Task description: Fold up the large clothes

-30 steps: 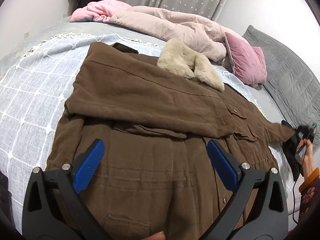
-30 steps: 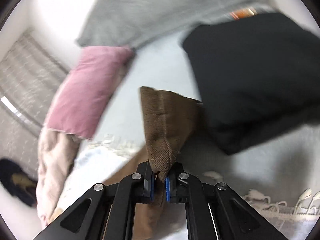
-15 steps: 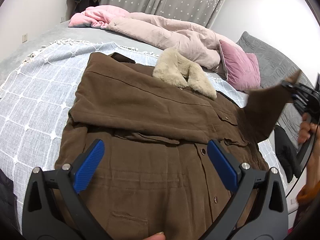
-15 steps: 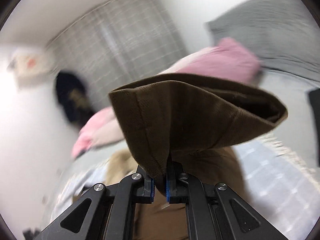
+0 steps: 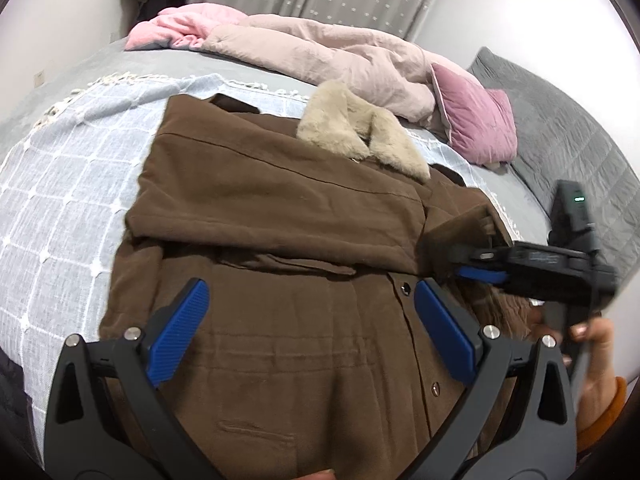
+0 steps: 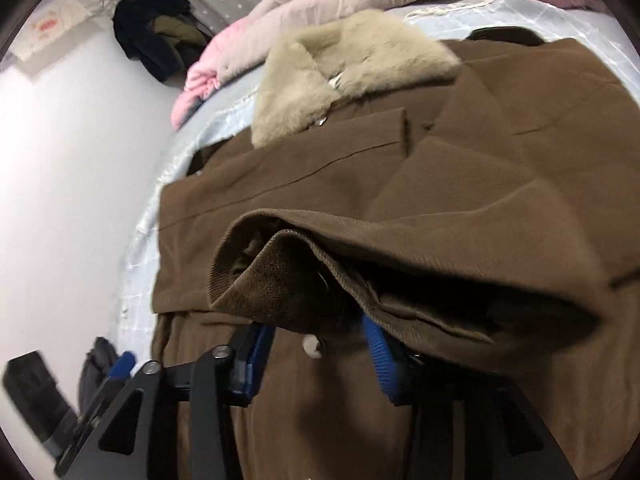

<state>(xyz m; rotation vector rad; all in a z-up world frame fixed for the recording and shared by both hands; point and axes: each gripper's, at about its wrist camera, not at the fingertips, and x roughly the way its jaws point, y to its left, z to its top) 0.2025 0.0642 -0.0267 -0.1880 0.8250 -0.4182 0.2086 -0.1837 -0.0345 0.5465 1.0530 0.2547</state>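
A brown coat [image 5: 280,216] with a beige fur collar [image 5: 356,136] lies spread on the bed, one sleeve folded across its chest. My left gripper [image 5: 312,328] is open and empty just above the coat's lower front. My right gripper [image 5: 468,264] is at the coat's right side with the other sleeve's cuff [image 5: 464,228] over it. In the right wrist view the cuff [image 6: 280,280] drapes over the blue pads [image 6: 376,356], which stand apart, so the right gripper [image 6: 316,352] is open under the cloth.
The coat lies on a blue checked blanket [image 5: 68,184]. A pink quilt [image 5: 320,52] and a pink cushion [image 5: 476,124] lie at the far side, a grey pillow [image 5: 568,128] at the right. Dark clothes [image 6: 160,40] hang on the wall.
My right gripper carried the sleeve cuff from the far right, up and across onto the coat's chest, and its jaws have opened. The left gripper stayed open over the lower front.
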